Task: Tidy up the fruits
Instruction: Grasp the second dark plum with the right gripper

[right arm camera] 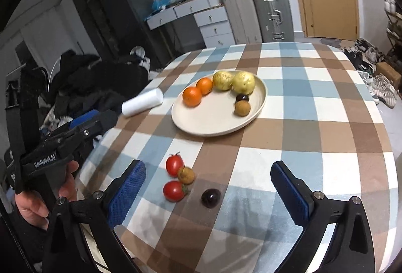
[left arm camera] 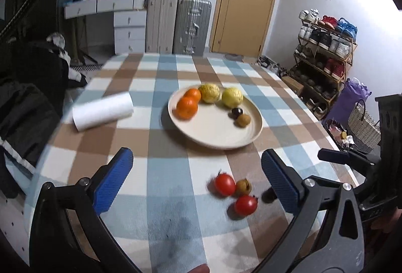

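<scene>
A cream plate [left arm camera: 218, 132] [right arm camera: 208, 122] on the checked tablecloth holds two oranges [left arm camera: 187, 107] [right arm camera: 192, 96], two yellow fruits [left arm camera: 232, 97] [right arm camera: 243, 83], a dark plum [left arm camera: 237, 112] [right arm camera: 242, 97] and a brown longan [left arm camera: 243, 120] [right arm camera: 242, 108]. In front of the plate lie two tomatoes [left arm camera: 224, 184] [right arm camera: 174, 165], a brown longan [left arm camera: 243, 187] [right arm camera: 186, 175] and a dark plum [right arm camera: 211, 198]. My left gripper [left arm camera: 197, 180] is open and empty above the near table. My right gripper [right arm camera: 208, 187] is open and empty, with the loose fruits between its fingers' line.
A white paper roll [left arm camera: 103, 111] [right arm camera: 142, 101] lies left of the plate. Dark clothes [right arm camera: 100, 82] are piled off the table's left edge. Suitcases [left arm camera: 192, 24] and a shoe rack [left arm camera: 324, 57] stand behind. The other gripper [right arm camera: 62, 145] shows at left.
</scene>
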Tool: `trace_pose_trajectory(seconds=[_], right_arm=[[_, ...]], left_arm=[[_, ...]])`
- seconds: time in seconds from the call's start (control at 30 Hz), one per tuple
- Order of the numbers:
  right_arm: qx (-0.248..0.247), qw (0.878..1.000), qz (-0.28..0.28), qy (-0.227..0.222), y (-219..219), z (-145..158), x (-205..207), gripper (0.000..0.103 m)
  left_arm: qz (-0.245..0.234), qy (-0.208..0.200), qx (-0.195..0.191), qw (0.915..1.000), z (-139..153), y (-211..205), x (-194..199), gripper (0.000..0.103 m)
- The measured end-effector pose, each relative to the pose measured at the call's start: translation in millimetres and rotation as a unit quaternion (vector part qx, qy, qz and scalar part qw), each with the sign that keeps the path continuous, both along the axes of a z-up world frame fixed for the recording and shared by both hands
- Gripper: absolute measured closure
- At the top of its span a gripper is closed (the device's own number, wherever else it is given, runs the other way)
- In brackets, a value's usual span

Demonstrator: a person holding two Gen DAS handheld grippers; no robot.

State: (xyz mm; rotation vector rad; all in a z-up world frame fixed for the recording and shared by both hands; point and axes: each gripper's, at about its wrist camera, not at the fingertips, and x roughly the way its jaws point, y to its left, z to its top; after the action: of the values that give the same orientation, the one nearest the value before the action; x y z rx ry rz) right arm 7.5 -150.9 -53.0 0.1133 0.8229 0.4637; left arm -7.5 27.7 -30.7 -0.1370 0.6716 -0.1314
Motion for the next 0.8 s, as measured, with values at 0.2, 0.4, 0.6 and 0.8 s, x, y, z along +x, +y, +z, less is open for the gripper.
trace_pose_trajectory(seconds=[0.2, 0.4, 0.6, 0.8], right_arm=[[-0.032, 0.999, 0.027, 0.021, 12, -18, 0, 0.002], [-0.070, 0.994, 0.067, 0.043, 27, -39, 2, 0.002], [-0.085, 0.991, 0.093, 0.049, 33, -51, 3, 0.005], [-0.083, 0.993, 0.077, 0.043, 29, -54, 8, 0.036]], left_arm=[[-0.008, 0.050, -0.032, 0.9982, -18, 7, 14, 0.001], [0.001, 0.065, -0.033, 0.9974, -23, 12, 25, 0.001], [0.003, 0.085, -0.075, 0.9936, -27, 20, 30, 0.001], [-0.001, 0.079, -0.069, 0.9944, -28, 18, 27, 0.001]])
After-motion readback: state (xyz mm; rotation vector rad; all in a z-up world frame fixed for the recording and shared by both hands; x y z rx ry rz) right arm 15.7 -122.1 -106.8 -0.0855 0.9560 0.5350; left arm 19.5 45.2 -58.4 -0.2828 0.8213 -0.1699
